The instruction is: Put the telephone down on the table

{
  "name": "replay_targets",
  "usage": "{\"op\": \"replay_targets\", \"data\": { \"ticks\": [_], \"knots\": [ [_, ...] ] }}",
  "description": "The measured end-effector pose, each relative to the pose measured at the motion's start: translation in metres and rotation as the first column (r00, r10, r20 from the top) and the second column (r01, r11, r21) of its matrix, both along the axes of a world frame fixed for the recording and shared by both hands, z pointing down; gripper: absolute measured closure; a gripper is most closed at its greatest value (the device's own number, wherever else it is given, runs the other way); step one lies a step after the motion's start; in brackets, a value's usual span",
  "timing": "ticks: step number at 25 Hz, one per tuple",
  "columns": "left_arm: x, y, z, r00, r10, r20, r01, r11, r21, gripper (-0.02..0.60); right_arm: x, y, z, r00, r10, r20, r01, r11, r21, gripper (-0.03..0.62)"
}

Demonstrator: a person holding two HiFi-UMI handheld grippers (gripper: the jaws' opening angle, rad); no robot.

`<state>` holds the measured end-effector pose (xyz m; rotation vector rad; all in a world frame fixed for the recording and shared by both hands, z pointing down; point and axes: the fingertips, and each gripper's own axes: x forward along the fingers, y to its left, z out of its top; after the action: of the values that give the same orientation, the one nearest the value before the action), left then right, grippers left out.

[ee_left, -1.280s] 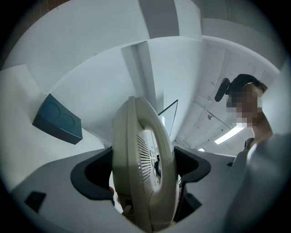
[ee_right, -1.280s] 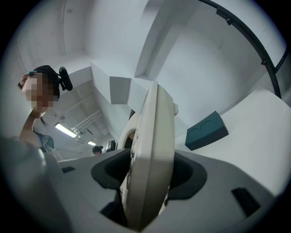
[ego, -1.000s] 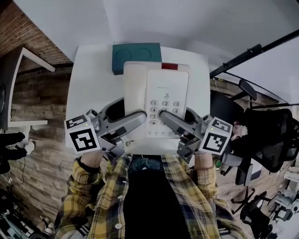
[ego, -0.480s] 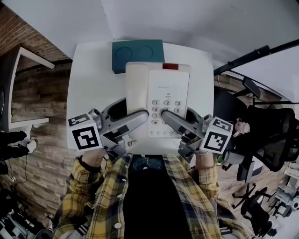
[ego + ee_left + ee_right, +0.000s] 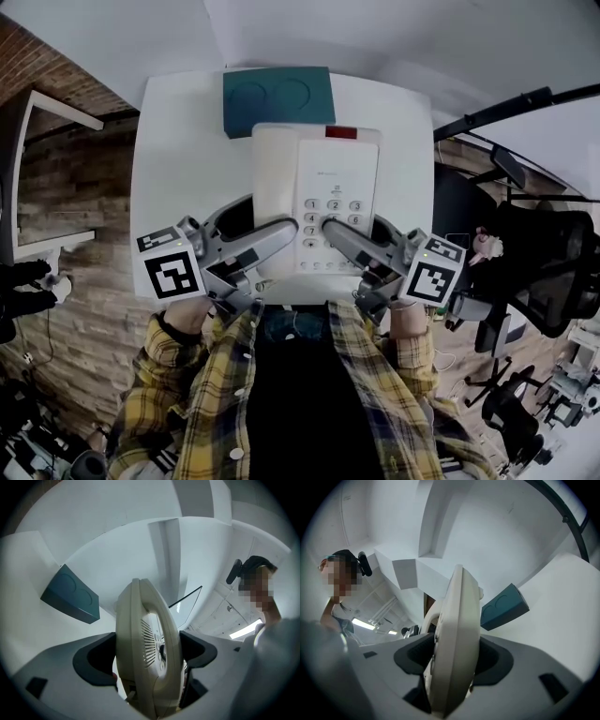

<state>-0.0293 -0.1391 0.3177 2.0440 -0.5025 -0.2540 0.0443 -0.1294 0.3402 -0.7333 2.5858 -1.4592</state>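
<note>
table (image 5: 178,187): white; bare strip to the left of the phone (image 5: 319,178).
left gripper (image 5: 281,234): on the phone's near-left corner, handset (image 5: 274,187) side; points about level, away from the person (image 5: 291,394), angled slightly inward.
left jaws: spread by the phone body, one pad on the top face and one underneath; pinching it. The left gripper view shows the phone edge-on between them.
phone: cream desk set, handset in its cradle at left, keypad (image 5: 330,217) at right. Long axis runs away from the person toward the box (image 5: 278,98). It sits over the middle of the table, near short edge at the grippers.
phone height: one jaw of each gripper is under it, so judged not yet flat on the table; the gap cannot be told.
box: teal, at the far table edge, just beyond the phone's far end; touching or not, cannot tell.
right gripper (image 5: 335,232): on the near-right corner, keypad side; mirrors the left, angled inward.
right jaws: wide, clamped top and bottom on the phone's edge; nothing else between them.
nearer hand: neither; both are at the near edge.
key relation: the table lies straight below the phone. The next move is judged a level lowering with both grippers together, then the lower jaws slide out toward the person.
risk: the far end could land on the box if the phone drifts forward.
</note>
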Motion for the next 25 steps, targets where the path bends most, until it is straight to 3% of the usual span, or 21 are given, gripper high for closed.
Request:
{"op": "replay_targets", "data": {
  "ticks": [11, 25],
  "knots": [
    [-0.007, 0.004, 0.038, 1.000, -0.008, 0.029, 0.010, 0.997, -0.070, 0.179, -0.008, 0.007, 0.041, 1.000, 0.001, 0.015, 0.001, 0.994, -0.105, 0.350],
    [-0.002, 0.012, 0.082, 0.998, 0.000, 0.056, 0.009, 0.989, -0.150, 0.179, -0.006, 0.014, 0.083, 1.000, -0.013, 0.014, 0.015, 0.985, -0.170, 0.350]
  ]
}}
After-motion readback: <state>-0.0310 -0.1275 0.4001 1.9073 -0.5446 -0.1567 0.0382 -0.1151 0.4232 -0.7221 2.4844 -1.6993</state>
